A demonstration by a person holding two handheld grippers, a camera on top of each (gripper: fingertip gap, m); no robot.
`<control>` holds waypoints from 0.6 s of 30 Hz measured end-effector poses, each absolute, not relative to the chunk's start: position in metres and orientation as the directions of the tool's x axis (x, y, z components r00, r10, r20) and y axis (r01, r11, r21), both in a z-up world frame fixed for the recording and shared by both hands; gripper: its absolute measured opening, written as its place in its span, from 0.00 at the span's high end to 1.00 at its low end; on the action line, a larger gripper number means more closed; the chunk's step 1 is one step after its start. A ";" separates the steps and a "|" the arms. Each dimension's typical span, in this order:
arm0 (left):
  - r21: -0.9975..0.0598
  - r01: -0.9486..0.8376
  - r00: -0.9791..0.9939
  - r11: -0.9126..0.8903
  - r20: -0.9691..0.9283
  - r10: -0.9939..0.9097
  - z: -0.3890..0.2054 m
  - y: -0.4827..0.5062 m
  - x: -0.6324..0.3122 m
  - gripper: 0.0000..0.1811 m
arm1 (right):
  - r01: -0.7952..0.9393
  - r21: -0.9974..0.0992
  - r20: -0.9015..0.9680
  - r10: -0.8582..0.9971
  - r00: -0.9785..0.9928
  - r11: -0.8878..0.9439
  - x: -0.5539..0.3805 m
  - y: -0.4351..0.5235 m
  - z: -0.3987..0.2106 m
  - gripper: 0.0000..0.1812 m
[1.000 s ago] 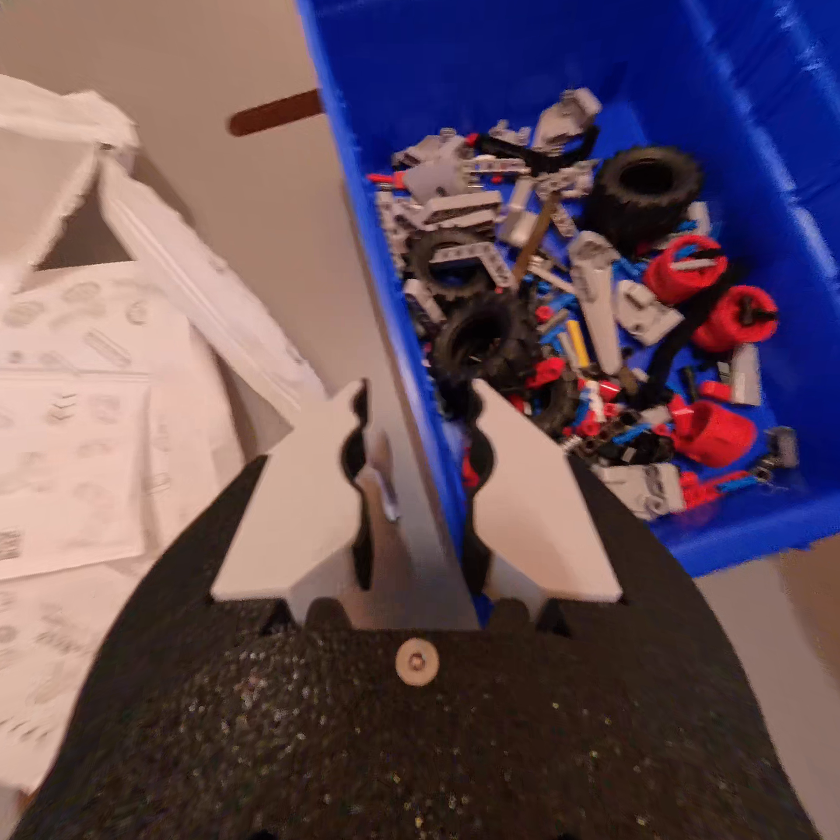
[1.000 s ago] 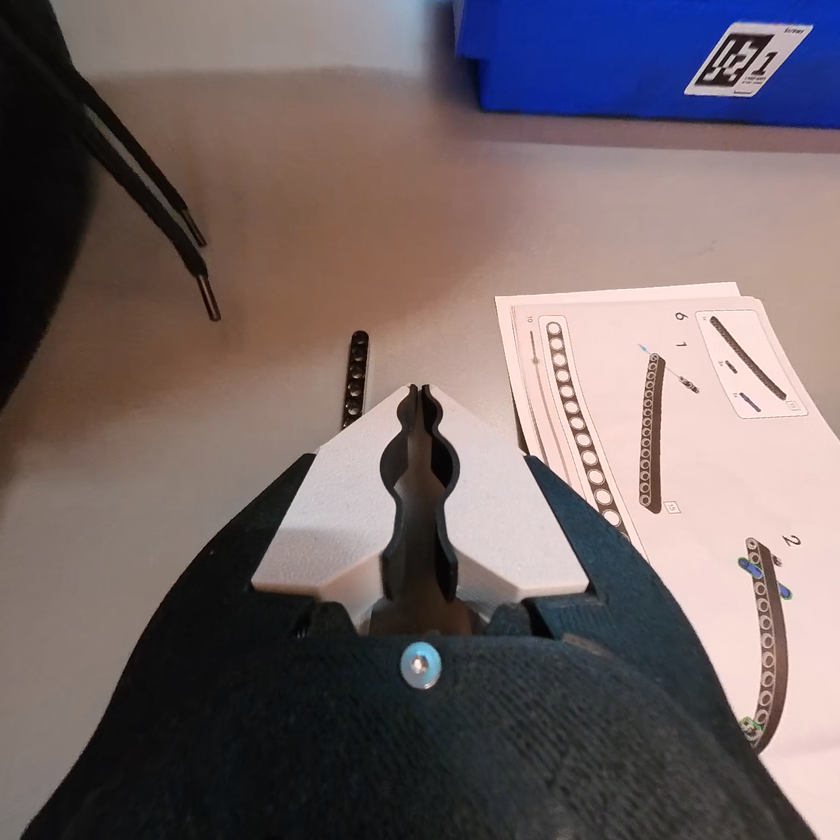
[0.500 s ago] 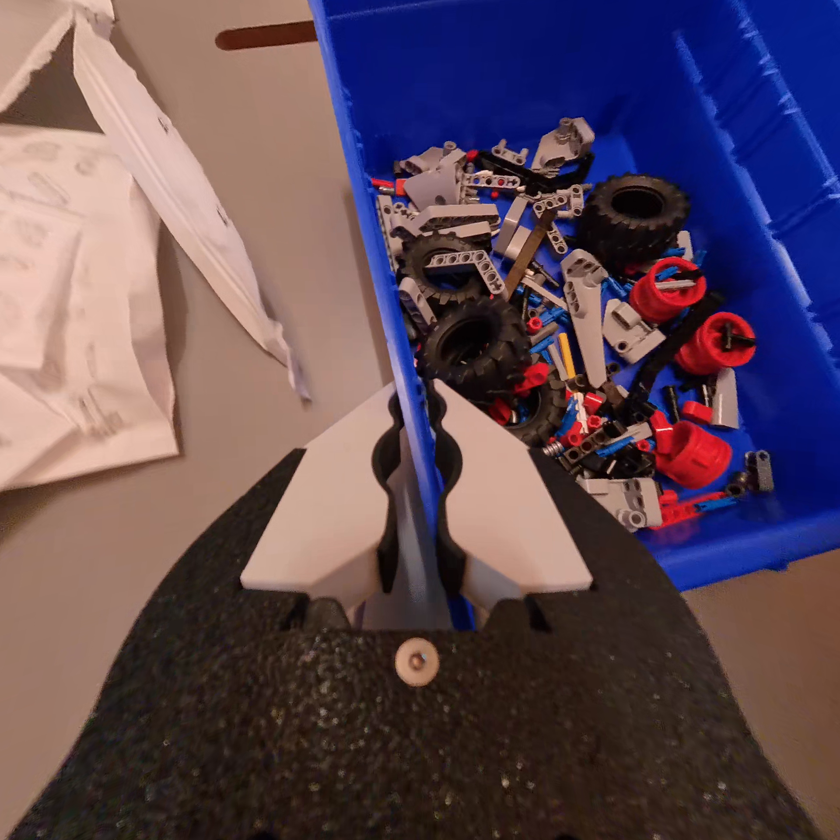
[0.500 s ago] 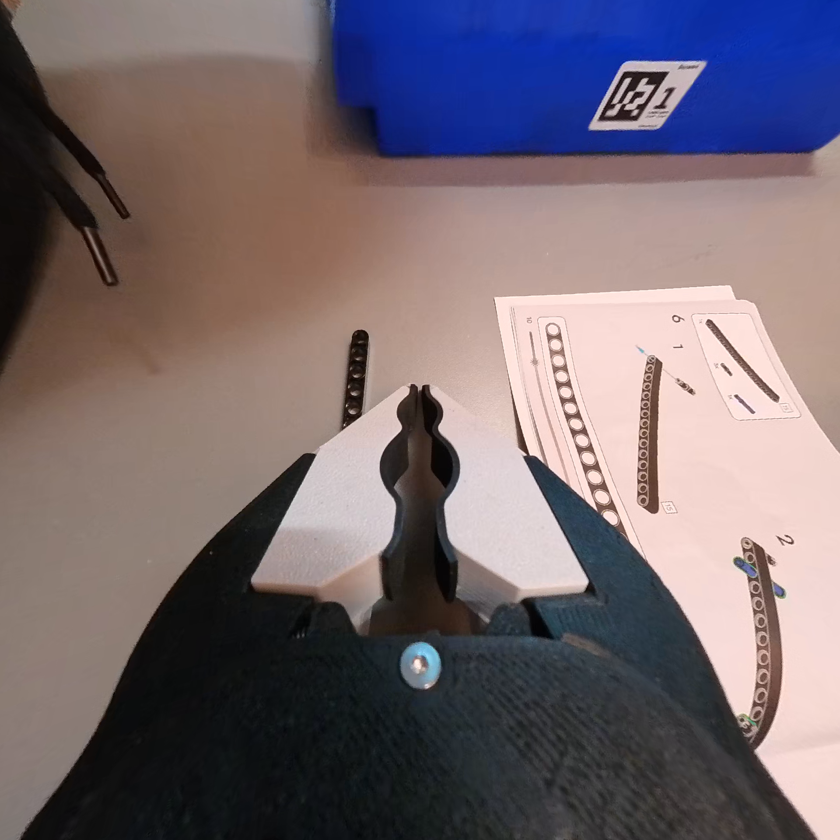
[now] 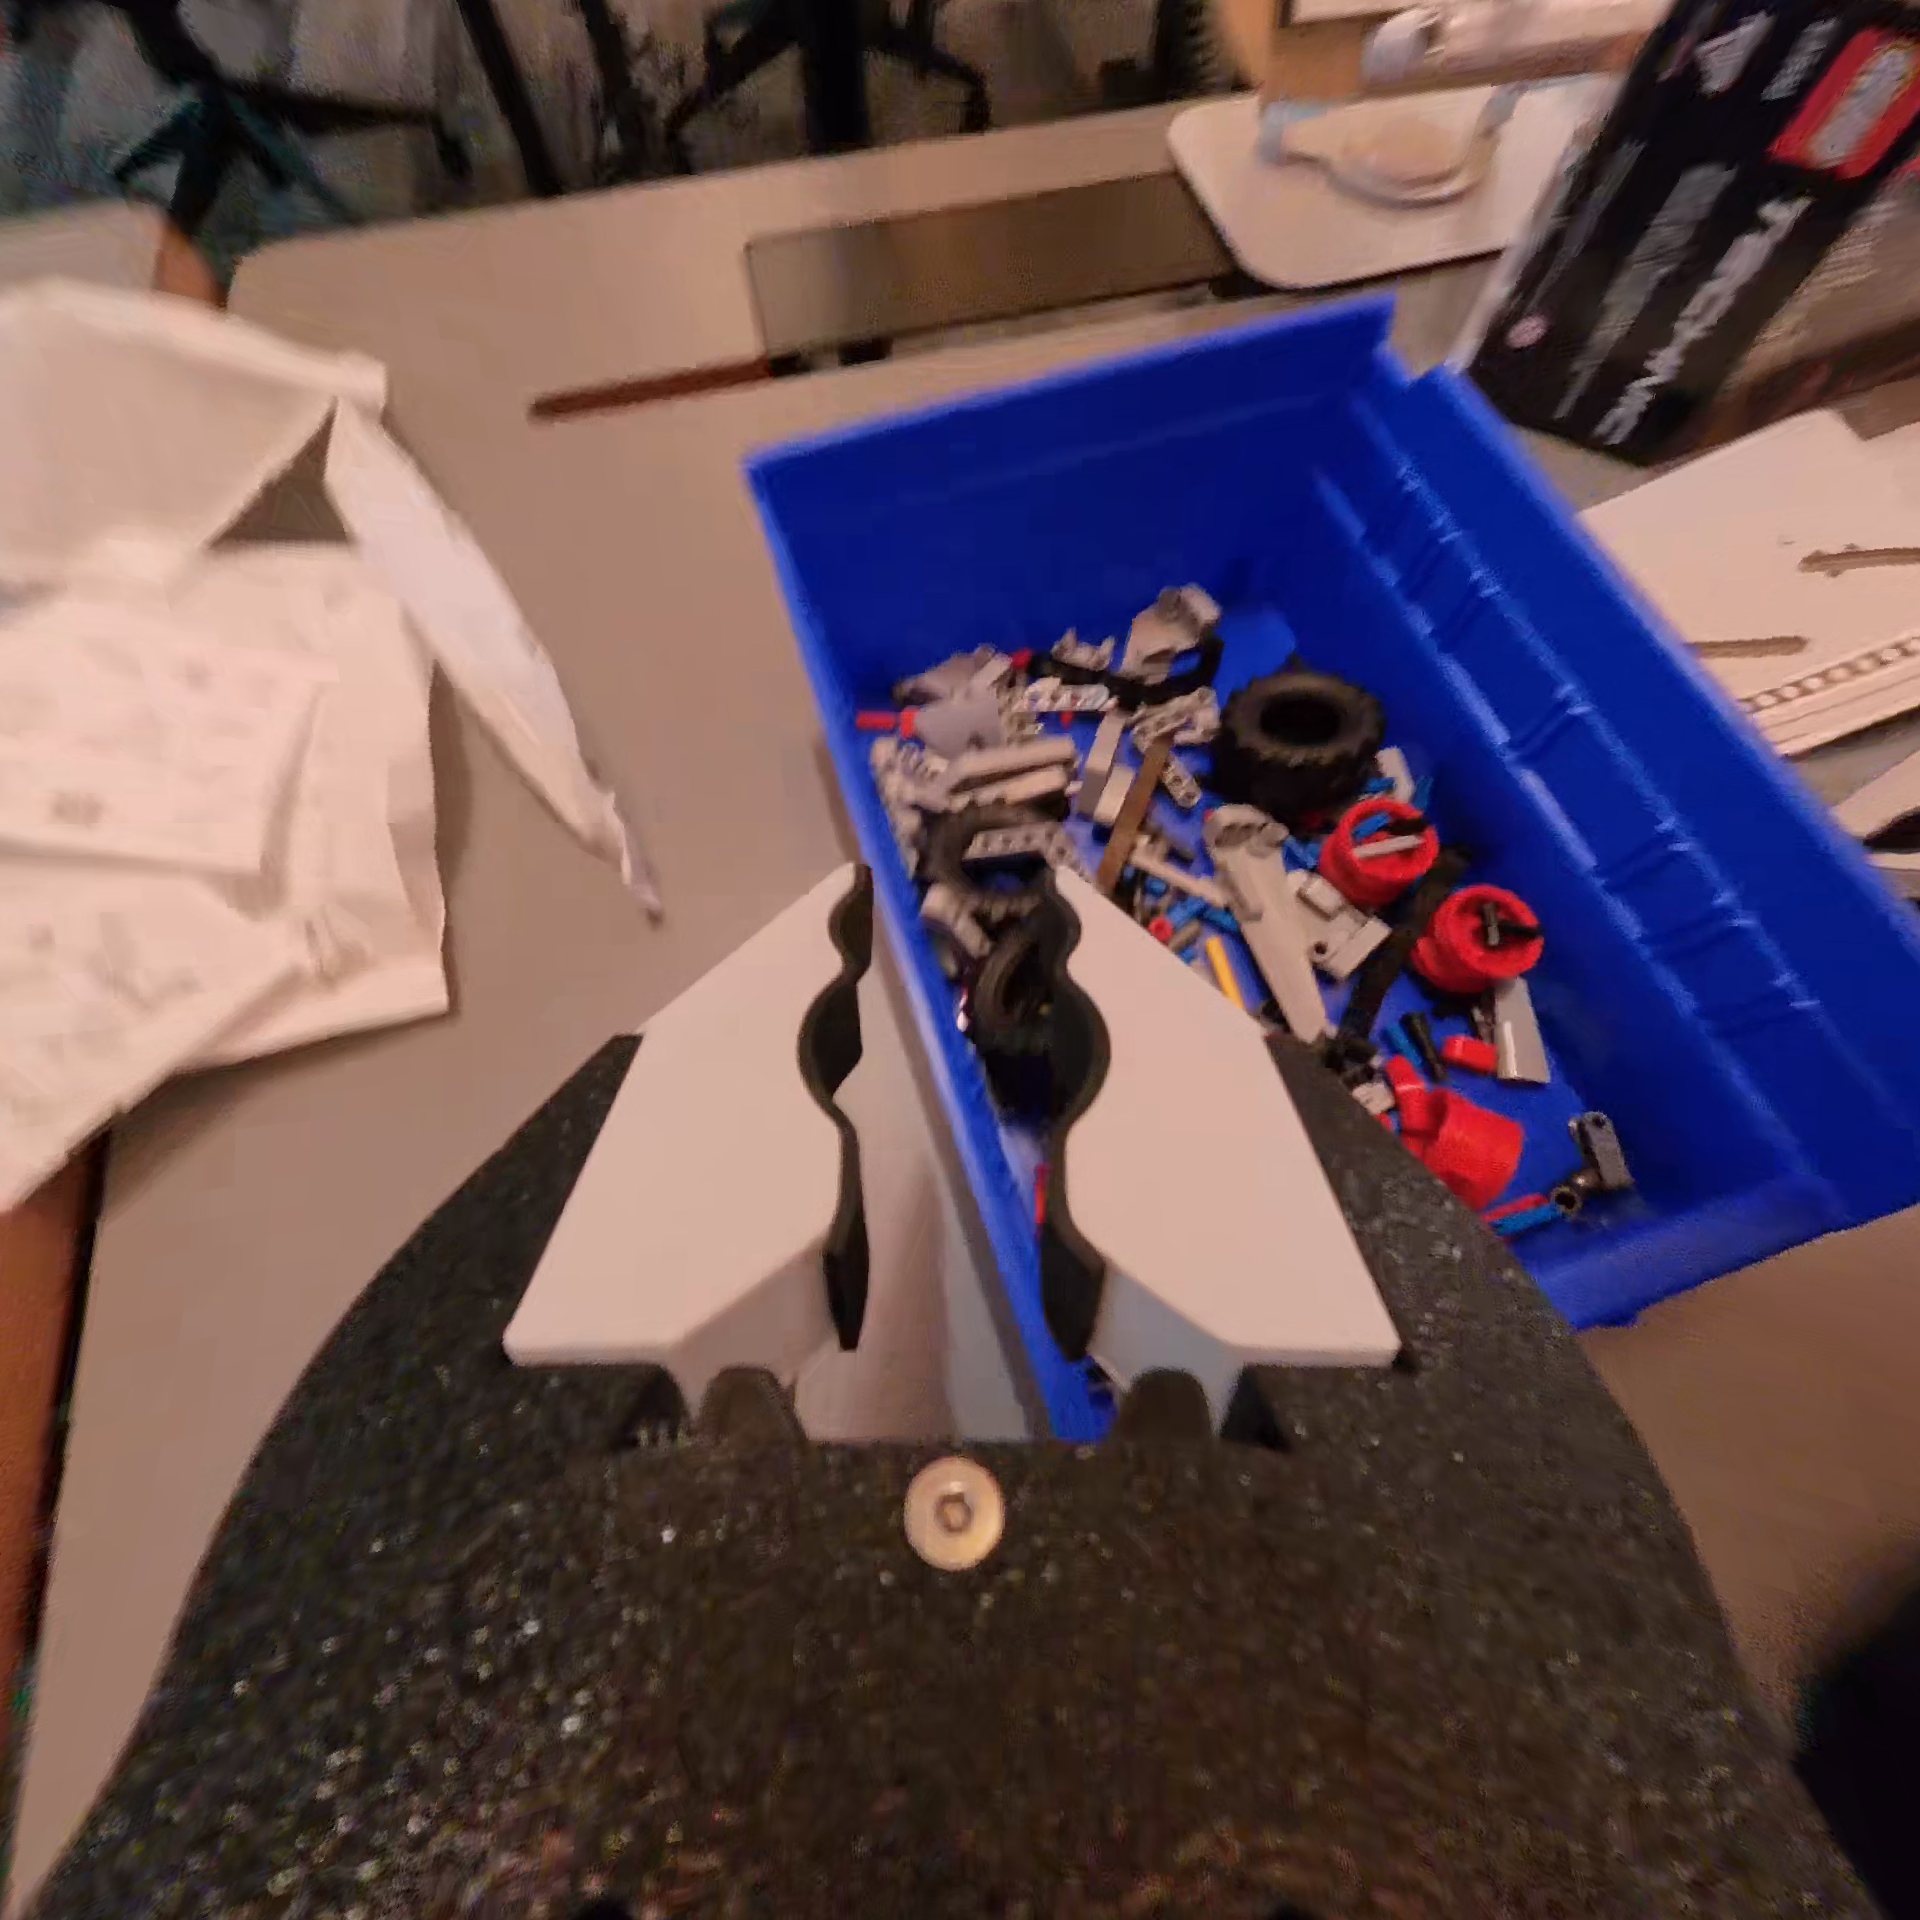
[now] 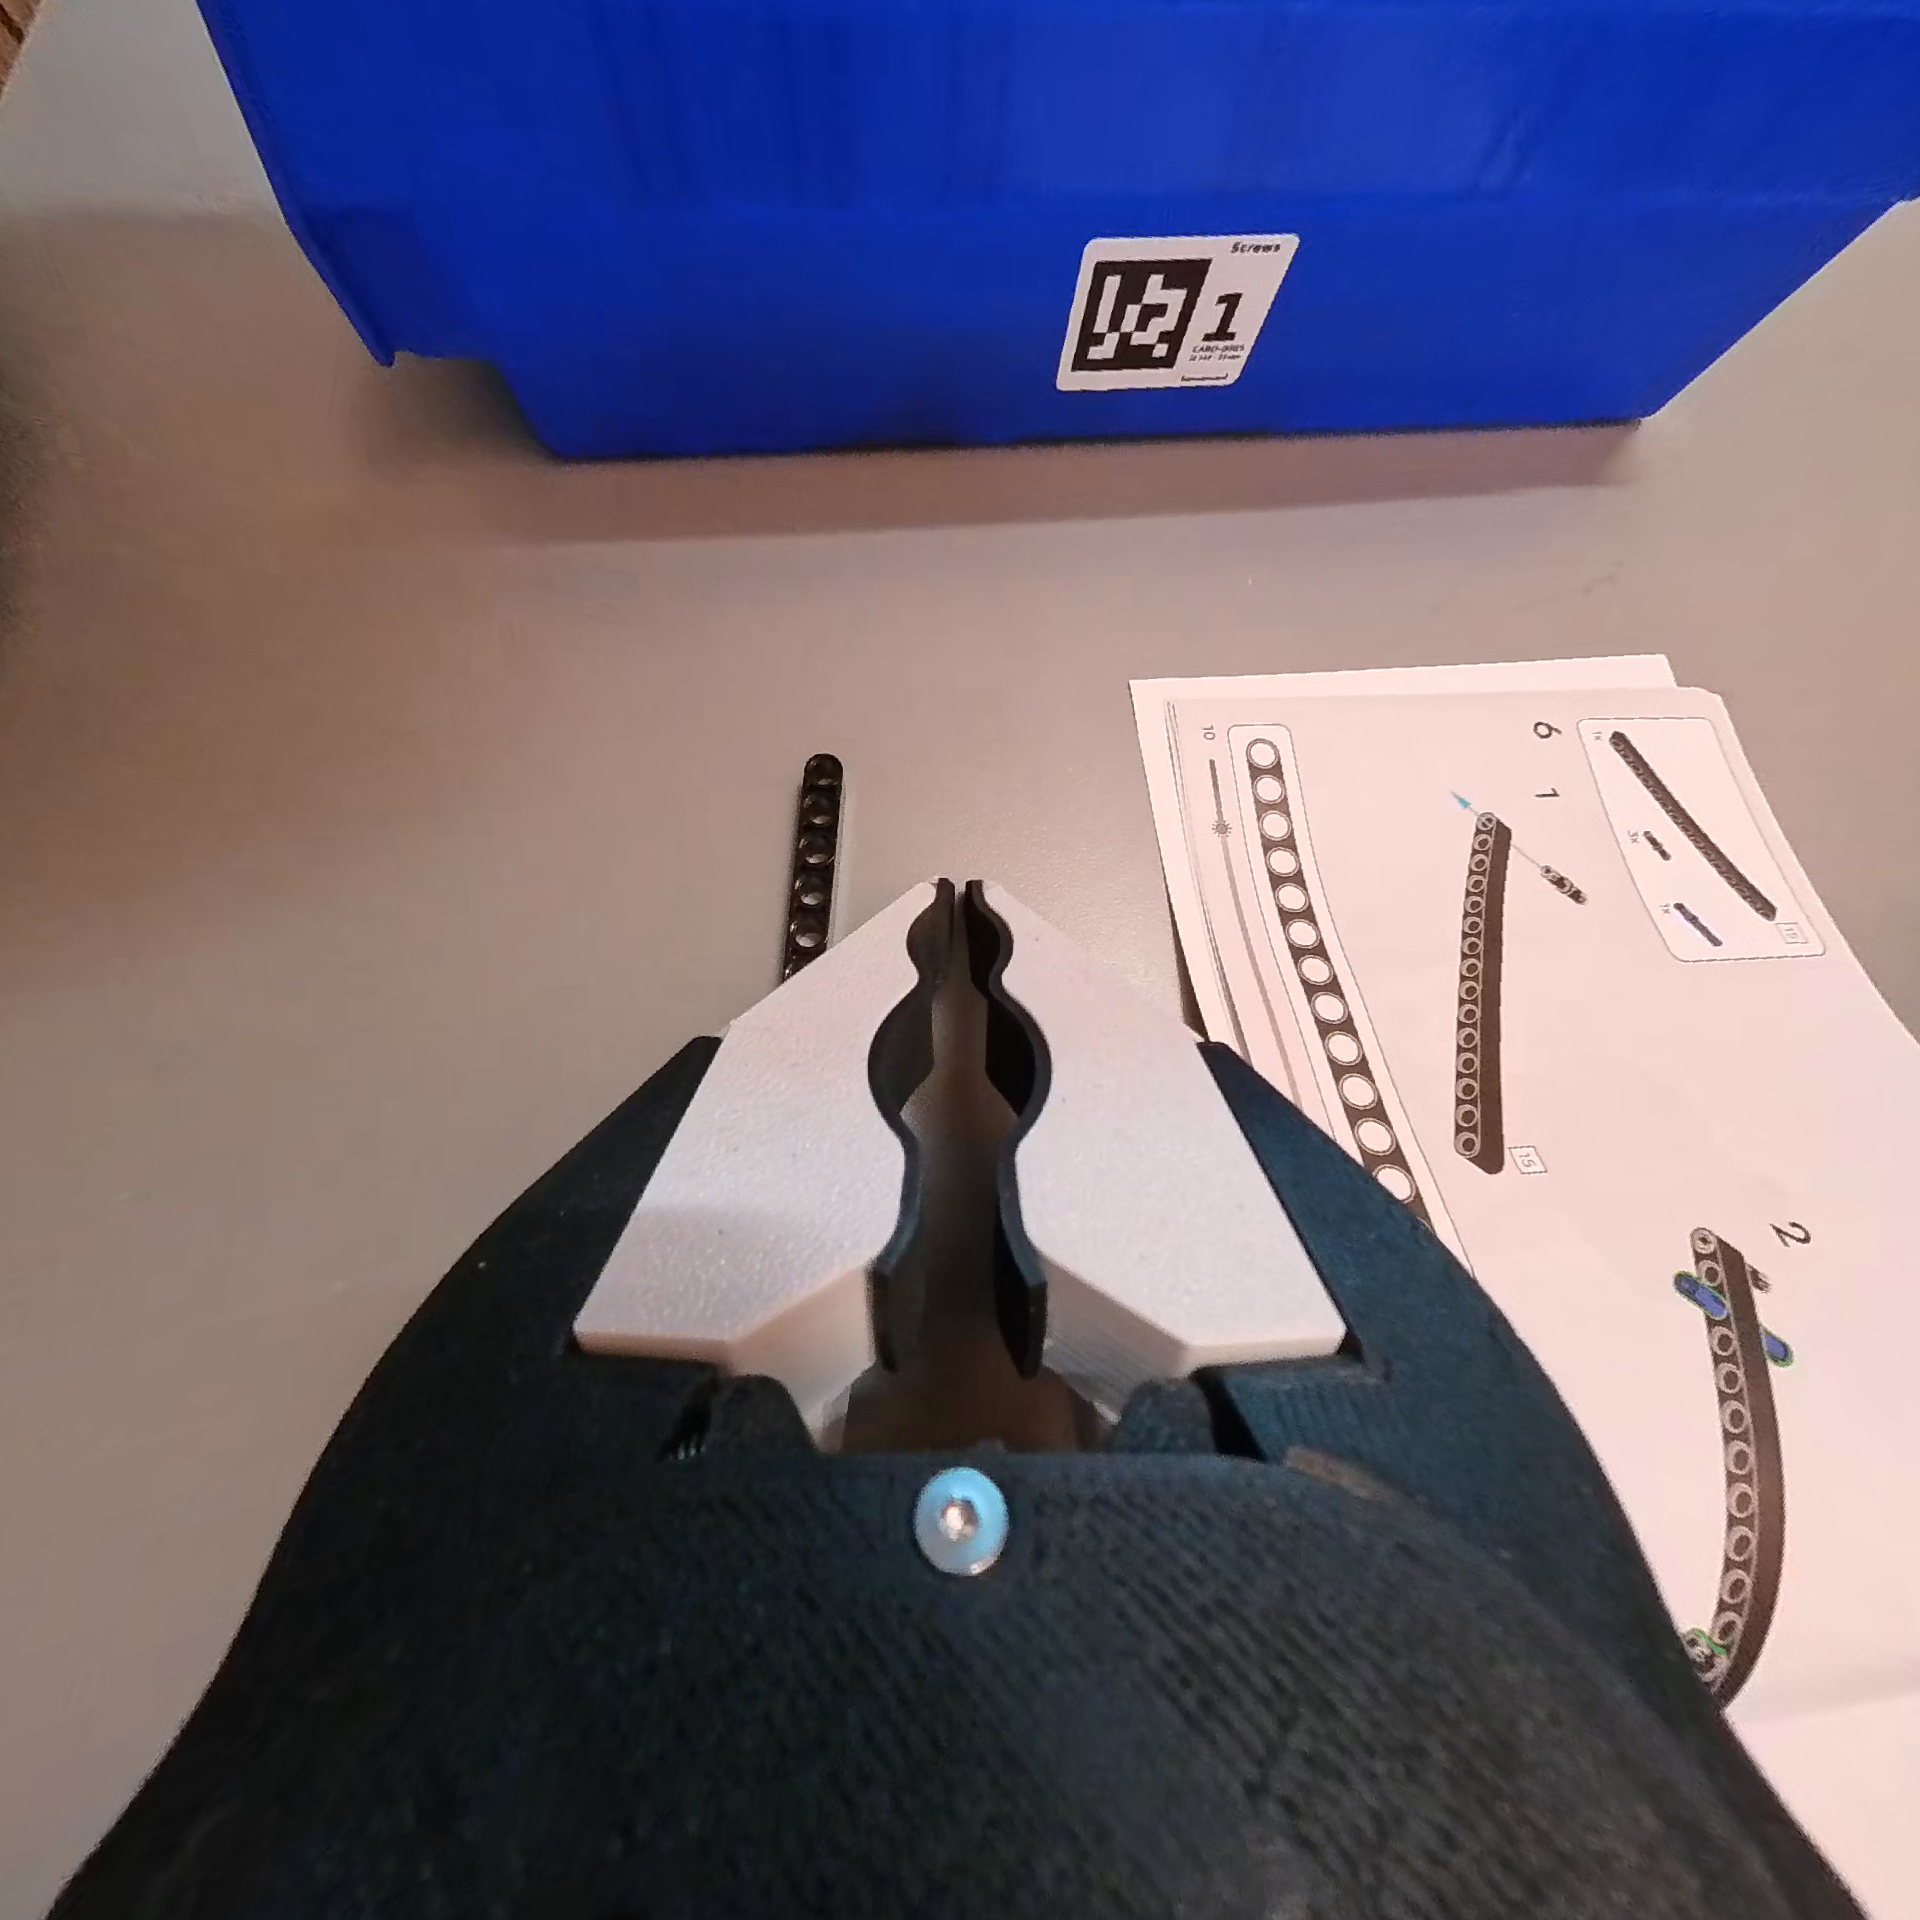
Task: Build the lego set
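Left gripper (image 5: 956, 914) hangs with its fingers spread, straddling the near-left wall of the blue bin (image 5: 1621, 831), one finger outside, one over the parts. Inside the bin sits a heap of lego pieces (image 5: 1174, 831): grey beams, black tyres (image 5: 1299, 732), red hubs (image 5: 1377, 852), small blue pins. Crumpled white paper (image 5: 187, 748) lies left of the bin, a dark box (image 5: 1704, 218) stands at far right. Over to the right gripper (image 6: 958, 891): fingertips pressed together, nothing between them, low over the grey table (image 6: 416, 831). A black holed beam (image 6: 816, 857) lies just left of its tips, the instruction sheet (image 6: 1538, 1039) to the right, and the bin's labelled wall (image 6: 727, 260) beyond.
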State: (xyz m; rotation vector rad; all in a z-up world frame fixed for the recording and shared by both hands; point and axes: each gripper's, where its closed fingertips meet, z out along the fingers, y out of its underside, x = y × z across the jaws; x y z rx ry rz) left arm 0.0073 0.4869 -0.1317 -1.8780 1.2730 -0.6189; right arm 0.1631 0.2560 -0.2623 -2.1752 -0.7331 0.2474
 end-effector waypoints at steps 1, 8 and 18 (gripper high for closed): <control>-0.811 -0.560 0.324 -0.166 -0.030 -0.945 -0.124 0.481 0.022 0.85 | 0.421 -0.754 0.066 0.580 0.812 -0.504 0.163 0.256 -0.262 1.00; -0.698 -0.689 -0.300 0.197 0.027 -0.953 -0.149 0.425 0.149 0.86 | 0.432 -0.753 0.084 0.579 0.811 -0.496 0.163 0.256 -0.262 1.00; -0.414 -0.718 -0.577 0.560 -0.095 -0.811 -0.248 0.430 0.196 0.82 | 0.452 -0.751 0.116 0.578 0.808 -0.482 0.164 0.255 -0.262 1.00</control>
